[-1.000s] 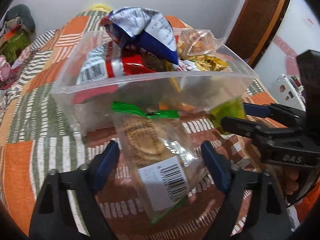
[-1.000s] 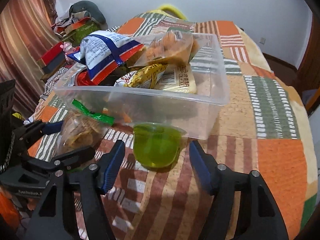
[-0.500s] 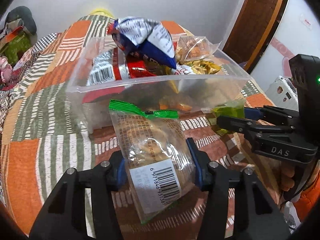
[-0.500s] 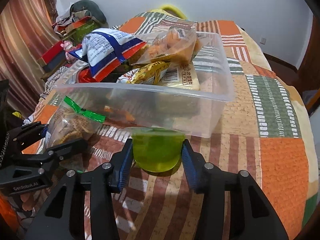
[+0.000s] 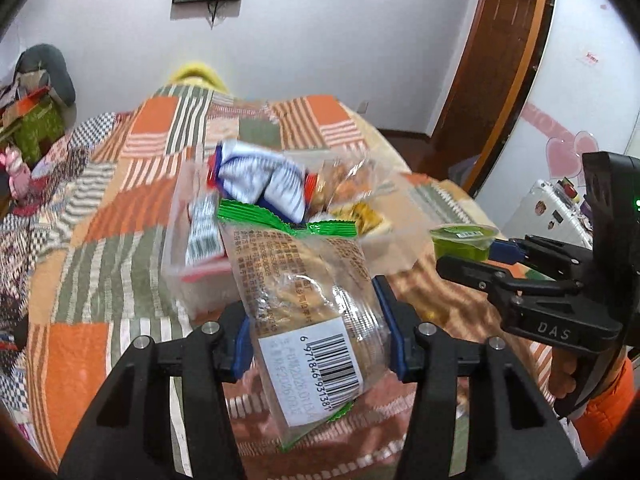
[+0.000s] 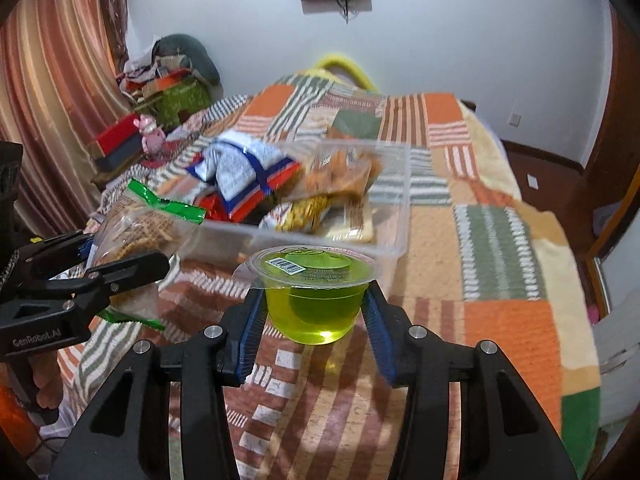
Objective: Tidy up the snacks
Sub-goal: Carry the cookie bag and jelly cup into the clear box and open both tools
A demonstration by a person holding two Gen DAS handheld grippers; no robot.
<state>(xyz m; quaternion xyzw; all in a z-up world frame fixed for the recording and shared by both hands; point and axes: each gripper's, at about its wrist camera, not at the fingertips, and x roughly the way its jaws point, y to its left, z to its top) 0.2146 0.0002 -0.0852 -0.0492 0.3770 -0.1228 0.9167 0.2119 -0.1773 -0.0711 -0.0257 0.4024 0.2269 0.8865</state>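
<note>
L gripper (image 5: 316, 332) clamps biscuit pack (image 5: 308, 312), barcode seen only in L view. R gripper (image 6: 314, 312) clamps green jelly cup (image 6: 314, 292), lid label in R view. Both near clear bin (image 6: 392, 208), above quilt (image 6: 500, 320).

the clear biscuit packet (image 5: 308, 304) carries a white label with a barcode and the digits 6 971846 931381, beside a fainter printed line that seems to read 2026.01; the small brown print higher up is too blurred to read. the right gripper (image 5: 486, 256) body shows the raised letters "das", and the left gripper (image 6: 120, 256) body reads "genrobot.ai". the green jelly cup (image 6: 314, 296) has a barcode sticker on its lid, its digits too small to make out.
</note>
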